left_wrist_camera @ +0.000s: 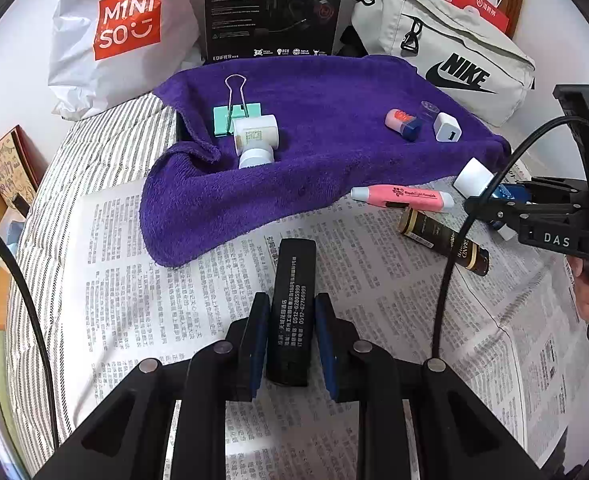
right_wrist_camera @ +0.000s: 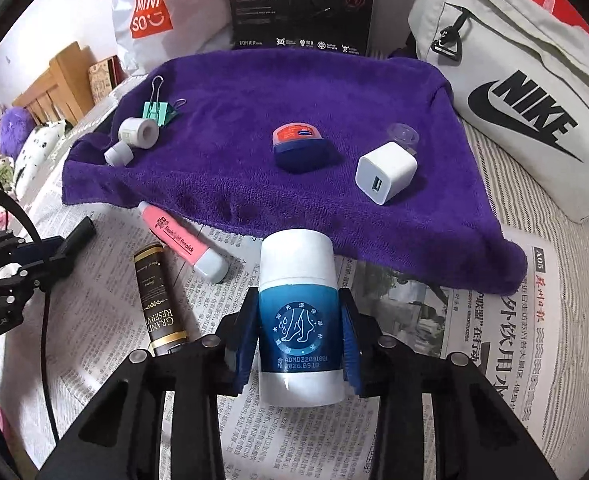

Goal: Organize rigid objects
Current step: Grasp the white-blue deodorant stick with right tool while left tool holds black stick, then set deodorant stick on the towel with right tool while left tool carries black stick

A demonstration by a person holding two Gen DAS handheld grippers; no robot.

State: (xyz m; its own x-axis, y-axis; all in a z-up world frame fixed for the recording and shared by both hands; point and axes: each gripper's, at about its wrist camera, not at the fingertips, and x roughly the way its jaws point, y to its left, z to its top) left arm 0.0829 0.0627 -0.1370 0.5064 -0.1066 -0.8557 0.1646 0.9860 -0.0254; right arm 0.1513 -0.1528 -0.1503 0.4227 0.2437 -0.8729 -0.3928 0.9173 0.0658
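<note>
Bottle [right_wrist_camera: 299, 320] first: blue and white, gripped across its blue band by my right hand-held gripper [right_wrist_camera: 299, 330], both pads pressed flat against its sides, and it sits low over the newspaper [right_wrist_camera: 494, 360] just short of the purple towel [right_wrist_camera: 294, 92]. Whether its base touches the paper, I cannot tell. On the other side, my left hand-held gripper [left_wrist_camera: 287, 338] has closed its pads onto a black stick [left_wrist_camera: 292, 308] with white print, which points toward the towel's near edge.

So 2 items are in hand and neither is placed yet. Looking out at the towel, 6 things already lie on it: a green binder clip [left_wrist_camera: 236, 116], a white roll [left_wrist_camera: 254, 133] and a small white cap [left_wrist_camera: 256, 156] bunched at the left, then a red and blue jar [right_wrist_camera: 300, 148], a white charger cube [right_wrist_camera: 386, 172] and a small clear cup [right_wrist_camera: 403, 135] at the right. I judge the towel to be the collecting spot, with its middle open.

Left on the newspaper: a pink pen [right_wrist_camera: 184, 242], touching the towel's edge, and a black and gold tube [right_wrist_camera: 160, 300] just beside it. By my count, roughly half done, with 4 pieces to go, including these 2 in my grip.

Behind it all stand a Miniso bag [left_wrist_camera: 126, 32], a black box [left_wrist_camera: 274, 8] and a Nike pouch [left_wrist_camera: 454, 64].
</note>
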